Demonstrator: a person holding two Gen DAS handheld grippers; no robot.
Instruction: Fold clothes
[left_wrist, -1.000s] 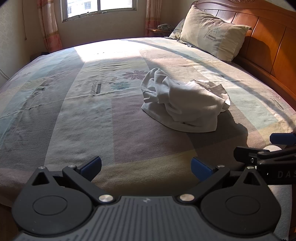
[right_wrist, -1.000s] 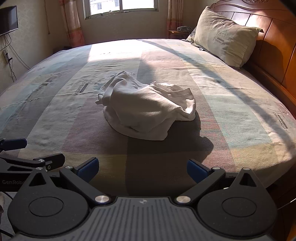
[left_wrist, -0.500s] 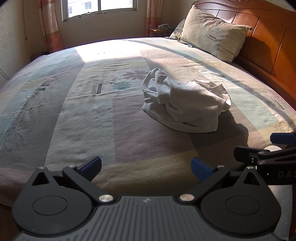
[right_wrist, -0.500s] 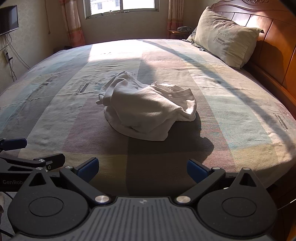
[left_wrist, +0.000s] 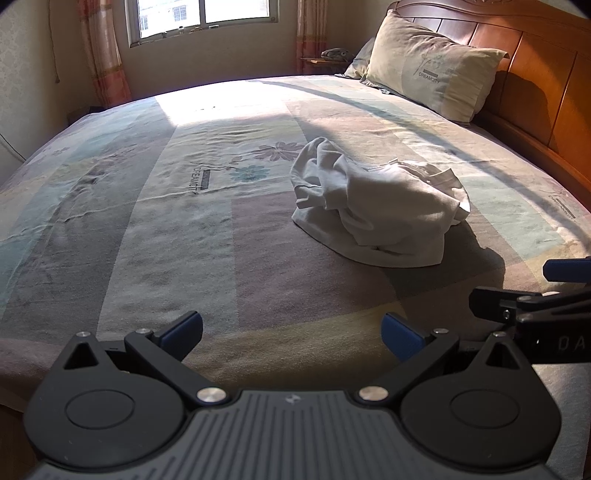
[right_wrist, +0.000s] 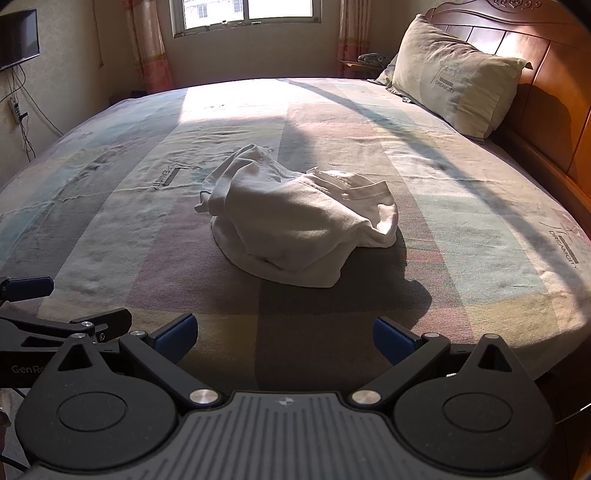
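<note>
A crumpled white garment (left_wrist: 376, 206) lies in a heap on the bed, ahead and to the right in the left wrist view, and ahead at the middle in the right wrist view (right_wrist: 299, 225). My left gripper (left_wrist: 291, 330) is open and empty, hovering over the near edge of the bed, well short of the garment. My right gripper (right_wrist: 285, 332) is open and empty, also at the near edge. Each gripper shows at the side of the other's view, the right one (left_wrist: 532, 295) and the left one (right_wrist: 48, 317).
The bed (left_wrist: 166, 229) has a pastel patchwork sheet. A beige pillow (left_wrist: 432, 62) leans on the wooden headboard (left_wrist: 543, 77) at the right. A window (right_wrist: 247, 14) with curtains is at the far wall. A television (right_wrist: 18, 38) hangs at the left.
Both views have shifted very slightly toward the garment. Both grippers stay open.
</note>
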